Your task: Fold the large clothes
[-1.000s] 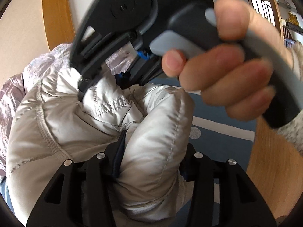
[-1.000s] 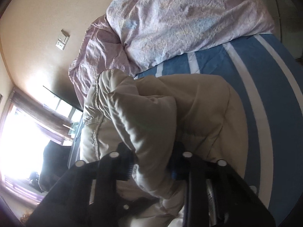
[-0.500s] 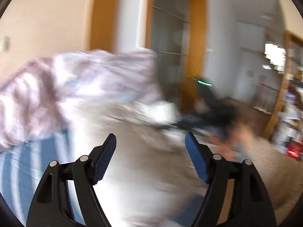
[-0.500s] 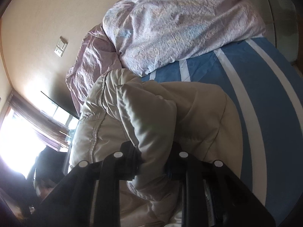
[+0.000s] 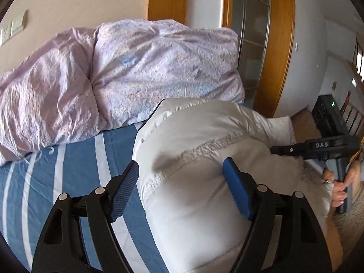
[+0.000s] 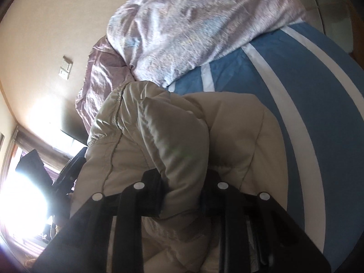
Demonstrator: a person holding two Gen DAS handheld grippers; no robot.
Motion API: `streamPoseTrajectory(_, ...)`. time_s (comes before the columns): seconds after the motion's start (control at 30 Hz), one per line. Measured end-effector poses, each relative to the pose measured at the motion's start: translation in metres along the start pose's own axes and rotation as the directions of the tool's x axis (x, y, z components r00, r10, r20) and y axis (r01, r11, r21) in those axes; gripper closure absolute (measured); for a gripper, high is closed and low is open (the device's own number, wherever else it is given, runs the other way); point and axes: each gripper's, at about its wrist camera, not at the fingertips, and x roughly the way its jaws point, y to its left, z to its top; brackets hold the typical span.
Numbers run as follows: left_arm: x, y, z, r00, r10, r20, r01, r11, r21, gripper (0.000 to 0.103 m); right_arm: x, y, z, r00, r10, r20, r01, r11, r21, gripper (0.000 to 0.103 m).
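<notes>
A puffy light grey down jacket [image 5: 204, 166] lies bunched on a blue bed sheet with white stripes [image 5: 68, 170]. My left gripper [image 5: 182, 177] is open, its blue pads just above the jacket's near fold, holding nothing. My right gripper [image 6: 184, 186] is shut on a thick fold of the jacket [image 6: 173, 136]; it also shows in the left wrist view [image 5: 318, 147] at the jacket's right side, held by a hand. The jacket's lower part is hidden behind the gripper bodies.
A crumpled lilac duvet [image 5: 113, 72] is heaped at the back of the bed against the wall. A wooden door frame with glass panels [image 5: 261, 45] stands behind it. A bright window [image 6: 20, 182] glares in the right wrist view.
My left gripper has let go of the jacket, opened and pulled back to the left. My right gripper keeps its hold and has shifted slightly.
</notes>
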Motion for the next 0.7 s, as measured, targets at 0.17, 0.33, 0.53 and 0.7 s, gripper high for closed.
streamPoseTrajectory(0.17,0.017,-0.005,-0.003,0.998,-0.017,-0.053,0.016,1.0,-0.017,0.026,0.005,-0.017,-0.003,1.0,0.01,0.005,-0.011,0.998,0.061,0.075)
streamPoseTrajectory(0.33,0.023,-0.017,-0.014,0.997,0.036,-0.067,-0.034,0.999,0.038,0.026,-0.015,-0.006,-0.005,0.997,-0.058,0.048,0.057,0.998,0.032,0.06)
streamPoseTrajectory(0.53,0.023,-0.017,-0.02,0.997,0.049,-0.064,-0.048,0.999,0.019,0.026,-0.051,0.01,-0.024,0.996,-0.031,0.078,0.031,1.0,-0.004,0.034)
streamPoseTrajectory(0.7,0.021,-0.016,-0.022,0.997,0.05,-0.062,-0.05,0.999,0.006,0.026,-0.037,0.013,-0.039,0.996,-0.093,0.014,0.093,0.995,-0.025,0.054)
